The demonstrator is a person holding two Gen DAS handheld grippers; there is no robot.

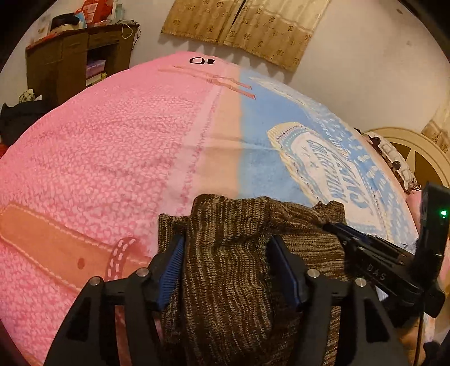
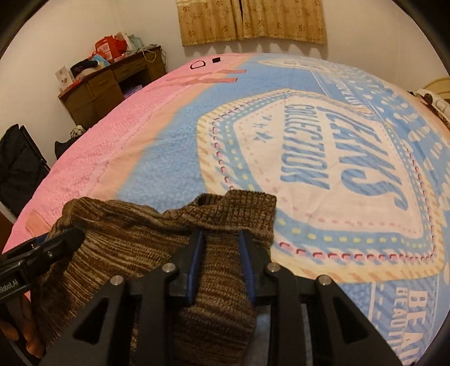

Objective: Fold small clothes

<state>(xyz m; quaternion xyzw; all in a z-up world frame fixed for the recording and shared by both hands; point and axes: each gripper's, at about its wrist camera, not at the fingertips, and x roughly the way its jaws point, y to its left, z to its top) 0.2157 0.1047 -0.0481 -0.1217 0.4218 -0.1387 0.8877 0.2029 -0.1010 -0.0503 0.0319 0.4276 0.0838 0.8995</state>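
Knitwear bunched between two hand-held grippers: a brown marled knit garment (image 1: 233, 253) lies at the near edge of a bed covered by a pink and blue blanket (image 1: 98, 157), with both tools gripping it side by side.

The left gripper (image 1: 226, 267) has its blue-padded fingers (image 1: 171, 270) pressed against either side of a thick fold of the knit, grasping it. The right gripper (image 2: 222, 267) does likewise on its own bunch, its pads set closer together and the fabric pinched between them. In the left wrist view the right tool reaches in from the right and meets the cloth just beside the left one's hold.

The garment's long axis appears to run left to right across the near edge, from the pink half of the blanket toward the blue printed panel (image 2: 323, 174). The two grips sit near each other along that line, the left tool over the pink side, the right over the blue. A ribbed hem or cuff (image 2: 239, 202) stands up just beyond the right gripper's fingers, pointing toward the far edge of the bed.

Any fold would likely carry the held cloth forward, away from the person, across open blanket. Neither hand seems nearer to that space than the other.

A wooden desk (image 2: 112, 84) stands by the far wall, under curtains (image 2: 253, 19).
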